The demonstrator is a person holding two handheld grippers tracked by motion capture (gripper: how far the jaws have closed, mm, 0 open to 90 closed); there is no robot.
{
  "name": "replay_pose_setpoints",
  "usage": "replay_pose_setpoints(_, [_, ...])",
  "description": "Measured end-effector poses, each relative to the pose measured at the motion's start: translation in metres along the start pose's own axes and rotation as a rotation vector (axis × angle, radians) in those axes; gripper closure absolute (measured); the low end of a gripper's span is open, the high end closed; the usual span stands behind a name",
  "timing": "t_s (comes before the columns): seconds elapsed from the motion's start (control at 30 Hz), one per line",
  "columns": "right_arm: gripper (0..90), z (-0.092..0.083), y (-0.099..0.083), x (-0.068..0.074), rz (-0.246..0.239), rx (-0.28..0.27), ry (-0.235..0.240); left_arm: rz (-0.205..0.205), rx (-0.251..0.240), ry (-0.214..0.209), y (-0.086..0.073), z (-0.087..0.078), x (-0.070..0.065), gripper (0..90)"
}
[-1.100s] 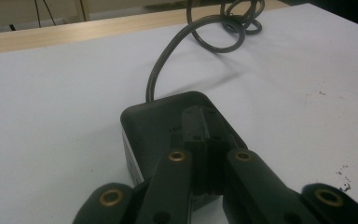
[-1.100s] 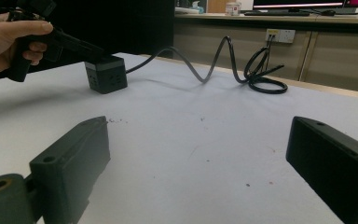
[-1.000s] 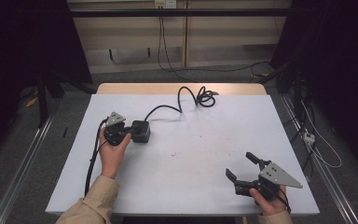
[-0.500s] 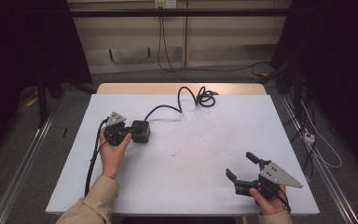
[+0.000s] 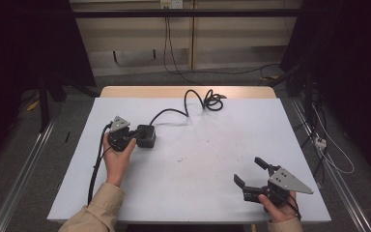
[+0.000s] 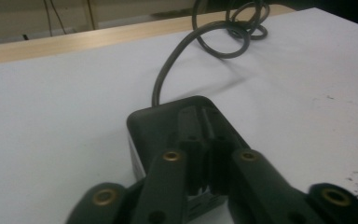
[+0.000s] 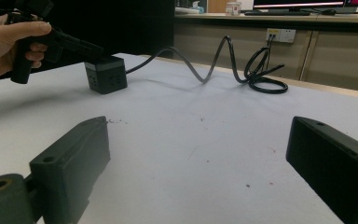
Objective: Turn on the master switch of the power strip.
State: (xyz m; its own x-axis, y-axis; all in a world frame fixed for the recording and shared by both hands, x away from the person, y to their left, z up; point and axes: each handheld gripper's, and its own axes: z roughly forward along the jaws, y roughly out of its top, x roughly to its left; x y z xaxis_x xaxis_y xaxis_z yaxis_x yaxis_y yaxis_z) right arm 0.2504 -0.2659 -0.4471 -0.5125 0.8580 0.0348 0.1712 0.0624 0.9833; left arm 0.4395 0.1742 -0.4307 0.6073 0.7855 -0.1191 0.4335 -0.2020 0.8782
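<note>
Black plastic makes up the thing at stake: a cube-shaped power block (image 5: pixel 146 136) with sockets on its side, sitting left of centre in the high view on the white counter (image 5: pixel 207 159). Its black cable (image 5: pixel 189 99) runs toward the upper middle of the frame and ends in a loose coil near the far edge.

The left hand-held gripper (image 5: pixel 131 136) lies over the block's top. In the left gripper view its 2 jaws are drawn nearly together above the block (image 6: pixel 177 126), and they seem to press on the top face rather than straddle the sides; whether they pinch a ridge there I cannot tell. The right hand-held gripper (image 5: pixel 251 172) hovers at the lower right of the high view, well apart from the block, jaws spread wide and holding nothing, as the right gripper view (image 7: pixel 200 158) confirms.

Risks, as I judge them:
- A hold on the top face alone looks shallow. If the block is lifted or dragged, smooth plastic could slip from the narrow jaws and drop back onto the counter.
- The cable is stiff and springy, standing up in an arch. Pulling the block could make the coil drag, tug back and twist the block out of the hold.
- The coil lies close to the far edge of the counter; a jerk could send it over, adding weight on the block.
- The left gripper's own cord trails down the lower left and might snag.
</note>
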Motion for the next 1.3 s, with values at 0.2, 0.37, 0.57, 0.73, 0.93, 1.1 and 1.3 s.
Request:
replay_pose_setpoints(0.2, [5.5,0.0,0.0,0.0,0.0,-0.001,0.005,-0.053,-0.032,-0.011,0.002,-0.007,0.003,75.6])
replay_pose_setpoints(0.37, [5.5,0.001,0.0,-0.001,0.002,-0.002,0.003,-0.066,-0.039,-0.042,0.006,-0.014,0.001,61.3])
replay_pose_setpoints(0.57, [5.6,0.001,0.001,0.0,0.002,0.0,0.004,-0.07,-0.028,-0.077,0.008,-0.021,-0.001,44.8])
replay_pose_setpoints(0.73, [5.6,0.003,0.002,0.001,-0.003,-0.003,0.008,-0.083,-0.002,-0.12,0.008,-0.025,-0.005,35.2])
replay_pose_setpoints(0.93, [5.5,0.003,0.002,0.0,-0.004,-0.005,0.009,-0.082,0.012,-0.132,0.005,-0.031,-0.007,26.9])
replay_pose_setpoints(1.1, [5.5,0.003,0.002,0.0,-0.001,-0.003,0.008,-0.077,0.014,-0.124,0.003,-0.04,-0.006,22.0])
replay_pose_setpoints(1.3, [5.6,0.003,0.002,0.001,-0.005,-0.002,0.008,-0.062,0.018,-0.135,0.0,-0.05,-0.006,18.4])
